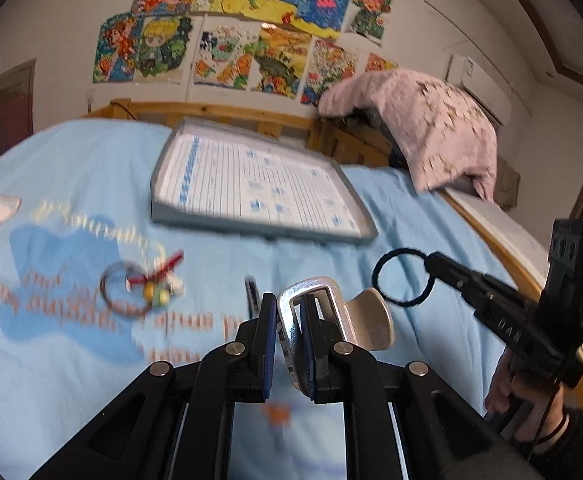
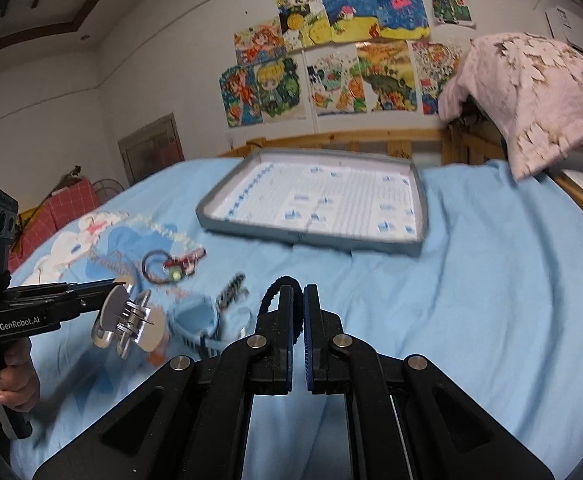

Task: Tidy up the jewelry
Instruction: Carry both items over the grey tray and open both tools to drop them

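Both grippers loaded above the blue bedsheet (image 2: 491, 280)

Left gripper (image 1: 289, 334) is clamped on a silver hair claw (image 1: 331, 316) at lower centre; right gripper (image 2: 297, 320) pinches a black hair tie (image 1: 403, 276). The grey tray (image 2: 219, 216) lies upper centre.

Both wrist views face the tray (image 1: 259, 184) (image 2: 315, 208) from nearby.

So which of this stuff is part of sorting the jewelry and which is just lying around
For the job:
- silver hair claw, held in the left tool
- black hair tie, held in the right tool
- tray
- ring with red charm on the sheet
- blue clip
- dark clip

Just lying about:
- pink blanket
- wall drawings
- bed frame
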`<state>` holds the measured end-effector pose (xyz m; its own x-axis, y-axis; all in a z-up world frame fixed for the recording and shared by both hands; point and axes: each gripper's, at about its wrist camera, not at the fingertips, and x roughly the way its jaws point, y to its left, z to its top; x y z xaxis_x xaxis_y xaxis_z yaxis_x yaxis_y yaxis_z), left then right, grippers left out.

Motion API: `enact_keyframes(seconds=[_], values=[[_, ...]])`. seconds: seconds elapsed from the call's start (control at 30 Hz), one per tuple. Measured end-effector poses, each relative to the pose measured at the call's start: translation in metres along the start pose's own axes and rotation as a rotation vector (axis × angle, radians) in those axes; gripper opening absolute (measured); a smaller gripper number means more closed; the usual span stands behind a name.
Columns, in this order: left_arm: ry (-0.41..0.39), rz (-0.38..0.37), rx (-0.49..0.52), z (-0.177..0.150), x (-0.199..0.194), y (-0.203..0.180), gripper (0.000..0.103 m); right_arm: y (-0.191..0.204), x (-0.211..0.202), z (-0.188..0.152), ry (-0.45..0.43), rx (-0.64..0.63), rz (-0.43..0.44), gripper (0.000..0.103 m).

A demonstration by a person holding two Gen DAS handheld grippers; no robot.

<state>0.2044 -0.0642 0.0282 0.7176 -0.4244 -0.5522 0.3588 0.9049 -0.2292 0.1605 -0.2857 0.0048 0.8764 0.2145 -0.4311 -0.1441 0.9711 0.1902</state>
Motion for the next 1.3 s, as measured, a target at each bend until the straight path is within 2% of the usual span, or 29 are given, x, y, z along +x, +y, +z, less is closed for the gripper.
enact_keyframes(seconds=[0.13, 0.23, 0.37, 0.5, 0.63, 0.83, 1.03, 1.13, 1.17, 1.2, 1.27, 1.3], values=[[-0.048, -0.015, -0.028, 0.038, 0.024, 0.005, 0.011, -0.005, 0.031, 0.031, -0.049, -0.017, 0.013, 0.004], [-0.067, 0.011, -0.036, 0.066, 0.052, 0.012, 0.011, -0.011, 0.064, 0.05, -0.076, 0.009, 0.022, 0.004], [-0.048, 0.047, -0.076, 0.091, 0.1, 0.03, 0.011, -0.023, 0.102, 0.064, -0.086, 0.061, 0.042, 0.005], [0.0, 0.086, -0.103, 0.096, 0.147, 0.044, 0.011, -0.037, 0.14, 0.066, -0.053, 0.094, 0.043, 0.004], [0.037, 0.093, -0.117, 0.093, 0.176, 0.05, 0.012, -0.052, 0.17, 0.058, -0.007, 0.125, 0.021, 0.005], [0.063, 0.116, -0.134, 0.094, 0.187, 0.052, 0.012, -0.069, 0.188, 0.045, 0.047, 0.187, -0.006, 0.005], [0.066, 0.098, -0.182, 0.092, 0.183, 0.061, 0.013, -0.067, 0.193, 0.045, 0.071, 0.152, -0.031, 0.006], [0.056, 0.098, -0.157, 0.089, 0.178, 0.056, 0.022, -0.069, 0.189, 0.046, 0.075, 0.151, -0.044, 0.009], [0.051, 0.104, -0.138, 0.088, 0.176, 0.053, 0.033, -0.07, 0.187, 0.046, 0.072, 0.155, -0.046, 0.016], [0.044, 0.113, -0.121, 0.087, 0.173, 0.05, 0.052, -0.071, 0.184, 0.046, 0.064, 0.16, -0.052, 0.026], [0.001, 0.142, -0.092, 0.086, 0.163, 0.044, 0.077, -0.073, 0.179, 0.047, 0.047, 0.161, -0.056, 0.036], [-0.024, 0.147, -0.085, 0.085, 0.157, 0.044, 0.077, -0.073, 0.176, 0.047, 0.043, 0.158, -0.059, 0.036]])
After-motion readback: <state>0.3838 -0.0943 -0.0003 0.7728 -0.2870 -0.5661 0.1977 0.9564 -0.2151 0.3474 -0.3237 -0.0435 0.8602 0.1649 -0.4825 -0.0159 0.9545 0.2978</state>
